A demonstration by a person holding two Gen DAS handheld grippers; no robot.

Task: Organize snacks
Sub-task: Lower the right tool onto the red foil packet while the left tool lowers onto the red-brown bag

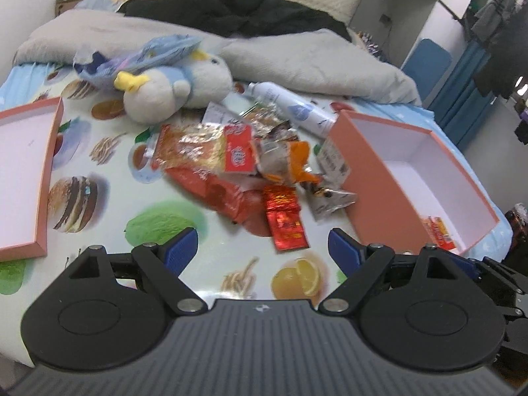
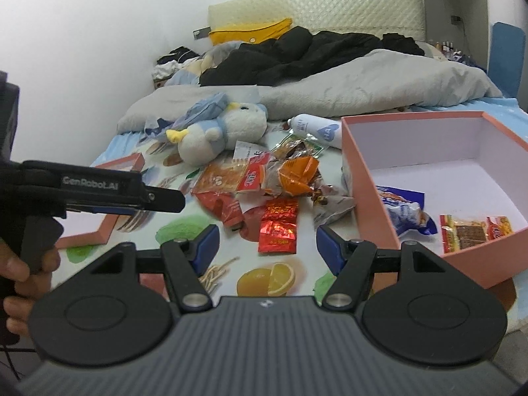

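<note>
Both jaws gape empty above the red foil packet point(image 2: 278, 229), which lies on the bed just left of the pink box point(image 2: 369, 178). I'd drop my right gripper point(image 2: 267, 242) flat over it, pinch across its short edges, then lift it rightwards into that box.

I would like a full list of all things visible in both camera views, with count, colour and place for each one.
pink box: 1, pink outside, white inside, right side of the bed
packets in the box: about 3, blue-white and red-orange, box floor
box lid: 1, pink, white inside, left side
snack pile: several packets, red, orange, silver, middle of the sheet
red foil packet: 1, red, nearest the grippers
plush toy: 1, white, blue, yellow, behind the pile
spray bottle: 1, white, lying behind the box
blanket: 1, grey, across the bed
black clothing: a heap, behind the blanket
left gripper: open, empty
right gripper: open, empty
</note>
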